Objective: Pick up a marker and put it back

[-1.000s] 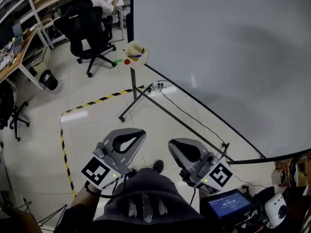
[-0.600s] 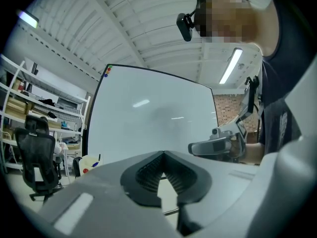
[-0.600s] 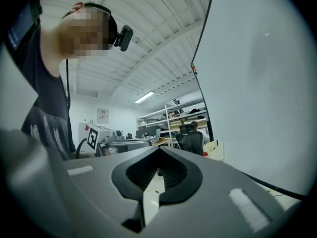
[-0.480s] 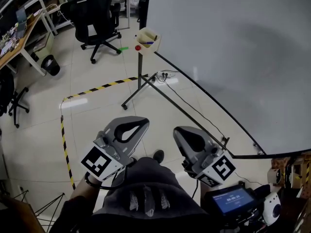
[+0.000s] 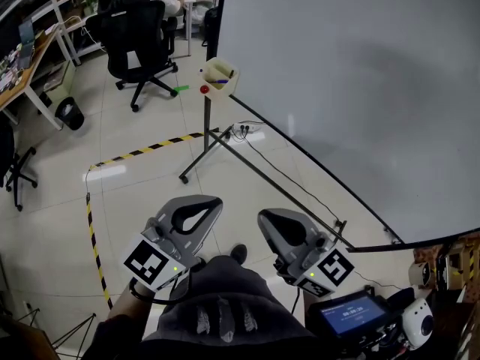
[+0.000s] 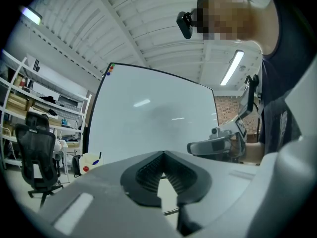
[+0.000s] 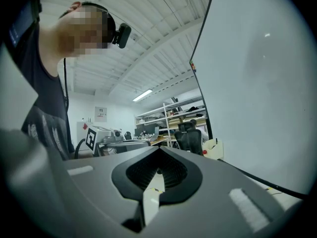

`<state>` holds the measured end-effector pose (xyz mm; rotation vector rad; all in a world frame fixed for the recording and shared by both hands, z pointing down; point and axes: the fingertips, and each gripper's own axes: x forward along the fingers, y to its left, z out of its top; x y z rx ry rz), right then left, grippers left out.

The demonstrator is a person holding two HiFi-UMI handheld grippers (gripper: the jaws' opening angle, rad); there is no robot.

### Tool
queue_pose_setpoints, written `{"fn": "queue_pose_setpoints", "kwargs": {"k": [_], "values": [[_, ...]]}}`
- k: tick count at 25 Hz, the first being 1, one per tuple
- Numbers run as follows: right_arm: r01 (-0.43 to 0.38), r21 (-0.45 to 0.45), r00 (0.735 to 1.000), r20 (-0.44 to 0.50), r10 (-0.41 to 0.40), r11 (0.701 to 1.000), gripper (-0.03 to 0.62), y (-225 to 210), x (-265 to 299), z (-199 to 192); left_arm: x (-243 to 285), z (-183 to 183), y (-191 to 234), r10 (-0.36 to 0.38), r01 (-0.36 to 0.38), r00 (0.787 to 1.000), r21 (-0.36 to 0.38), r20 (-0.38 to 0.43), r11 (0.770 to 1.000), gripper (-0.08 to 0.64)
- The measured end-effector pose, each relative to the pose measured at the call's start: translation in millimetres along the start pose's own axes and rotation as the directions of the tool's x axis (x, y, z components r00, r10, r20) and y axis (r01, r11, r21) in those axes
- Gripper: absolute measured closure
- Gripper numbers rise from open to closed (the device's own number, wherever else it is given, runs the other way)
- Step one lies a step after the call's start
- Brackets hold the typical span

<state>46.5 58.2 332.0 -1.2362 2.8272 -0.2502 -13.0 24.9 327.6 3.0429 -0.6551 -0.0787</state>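
Note:
A cream marker holder (image 5: 218, 78) hangs at the lower left corner of the whiteboard (image 5: 352, 88). It has a red knob on its front and a blue marker (image 5: 217, 82) inside. Both grippers are held low in front of the person, well short of the holder. The left gripper (image 5: 213, 202) is shut and empty. The right gripper (image 5: 264, 218) beside it is also shut and empty. In the left gripper view the holder (image 6: 89, 162) is small at the left beyond the closed left gripper (image 6: 162, 154). In the right gripper view the holder (image 7: 214, 149) lies past the shut right gripper (image 7: 158, 150).
The whiteboard's stand legs (image 5: 196, 163) and a power strip with cables (image 5: 246, 129) lie on the tiled floor. Yellow-black tape (image 5: 142, 153) marks the floor. A black office chair (image 5: 137, 45), desks and a bin (image 5: 68, 112) stand at the far left. A small screen (image 5: 350, 313) sits at the lower right.
The head view has swung a little, so the holder and whiteboard sit differently in the picture. Both grippers stay shut, side by side, in nearly the same place.

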Motion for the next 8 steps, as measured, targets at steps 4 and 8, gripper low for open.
{"fn": "queue_pose_setpoints", "kwargs": {"k": [4, 8], "values": [[-0.032, 0.006, 0.999, 0.020, 0.032, 0.999, 0.592, 9, 6, 7, -5, 0, 5, 0.022, -0.022, 1.000, -0.010, -0.002, 1.000, 0.554], [-0.049, 0.021, 0.999, 0.008, 0.049, 0.999, 0.591, 17, 9, 5, -16, -5, 5, 0.016, -0.016, 0.999, -0.001, -0.052, 1.000, 0.554]]}}
